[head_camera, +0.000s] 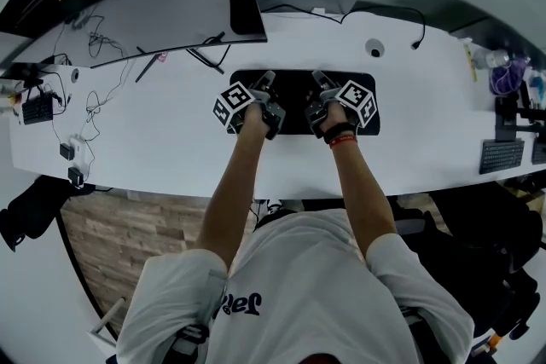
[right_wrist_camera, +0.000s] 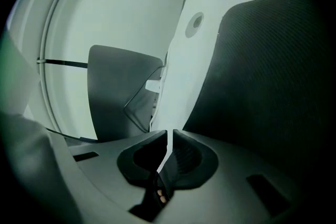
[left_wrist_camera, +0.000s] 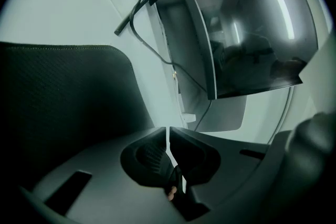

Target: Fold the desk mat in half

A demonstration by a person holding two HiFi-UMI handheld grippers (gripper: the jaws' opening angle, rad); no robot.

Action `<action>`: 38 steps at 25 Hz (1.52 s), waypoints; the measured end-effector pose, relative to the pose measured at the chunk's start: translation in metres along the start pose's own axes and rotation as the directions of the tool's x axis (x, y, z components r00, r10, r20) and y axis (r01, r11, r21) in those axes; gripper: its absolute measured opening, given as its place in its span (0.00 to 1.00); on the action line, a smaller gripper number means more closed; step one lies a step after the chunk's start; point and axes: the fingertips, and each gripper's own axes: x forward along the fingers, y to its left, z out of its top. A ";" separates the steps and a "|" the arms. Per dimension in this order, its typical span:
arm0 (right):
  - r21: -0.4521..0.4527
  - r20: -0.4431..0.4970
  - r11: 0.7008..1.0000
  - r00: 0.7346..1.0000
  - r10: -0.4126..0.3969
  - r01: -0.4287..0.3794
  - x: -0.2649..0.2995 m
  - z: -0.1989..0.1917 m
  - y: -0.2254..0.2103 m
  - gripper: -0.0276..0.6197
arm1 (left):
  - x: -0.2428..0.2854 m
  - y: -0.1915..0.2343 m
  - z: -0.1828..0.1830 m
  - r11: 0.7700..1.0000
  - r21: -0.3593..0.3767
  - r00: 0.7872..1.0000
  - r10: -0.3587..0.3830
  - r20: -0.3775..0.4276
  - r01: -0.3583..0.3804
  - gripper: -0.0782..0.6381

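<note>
Black desk mat (head_camera: 293,94), rounded corners, fine woven texture, lying flat on white desk (head_camera: 409,151); possibly already folded double

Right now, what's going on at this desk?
A person at a white desk holds a claw in each hand, both low over the black desk mat. The left claw and the right claw are both opening. Each shows only a thin slit between its jaws, with nothing in it and the bare desk showing through. The mat lies flat on the desk. Whether it has already been folded can't be told from here.
</note>
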 end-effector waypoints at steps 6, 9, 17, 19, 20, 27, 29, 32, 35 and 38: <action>-0.094 0.012 0.995 0.999 0.034 -0.033 -0.020 0.002 0.023 0.10 | -0.016 -0.021 -0.005 0.997 0.066 0.999 -0.046 0.001 0.045 0.16; -0.163 0.022 0.986 0.999 0.039 -0.035 -0.040 -0.003 0.031 0.08 | -0.033 -0.032 -0.012 0.991 0.109 0.997 -0.072 -0.003 0.072 0.15; -0.341 0.041 0.939 0.997 0.057 -0.040 -0.104 -0.028 0.046 0.07 | -0.096 -0.051 -0.032 0.967 0.230 0.994 -0.114 0.004 0.110 0.14; -0.386 0.048 0.922 0.997 0.062 -0.039 -0.123 -0.035 0.049 0.07 | -0.117 -0.056 -0.039 0.955 0.272 0.992 -0.125 0.018 0.115 0.14; -0.408 0.053 0.912 0.997 0.064 -0.037 -0.133 -0.038 0.050 0.07 | -0.127 -0.057 -0.044 0.949 0.291 0.991 -0.130 0.023 0.118 0.14; -0.553 0.090 0.833 0.993 0.079 -0.016 -0.192 -0.070 0.059 0.07 | -0.193 -0.058 -0.074 0.883 0.459 0.993 -0.118 0.009 0.101 0.14; -0.587 0.101 0.810 0.991 0.090 -0.014 -0.207 -0.080 0.066 0.07 | -0.211 -0.063 -0.078 0.850 0.518 0.993 -0.117 0.007 0.096 0.14; -0.664 0.117 0.748 0.988 0.099 0.003 -0.229 -0.095 0.076 0.07 | -0.236 -0.074 -0.084 0.782 0.617 0.992 -0.124 0.014 0.089 0.14; -0.728 0.138 0.685 0.984 0.111 0.024 -0.252 -0.107 0.085 0.07 | -0.261 -0.089 -0.090 0.698 0.712 0.990 -0.141 0.024 0.082 0.14; -0.775 0.147 0.632 0.979 0.140 0.026 -0.271 -0.118 0.097 0.07 | -0.282 -0.101 -0.095 0.614 0.786 0.985 -0.168 0.038 0.074 0.14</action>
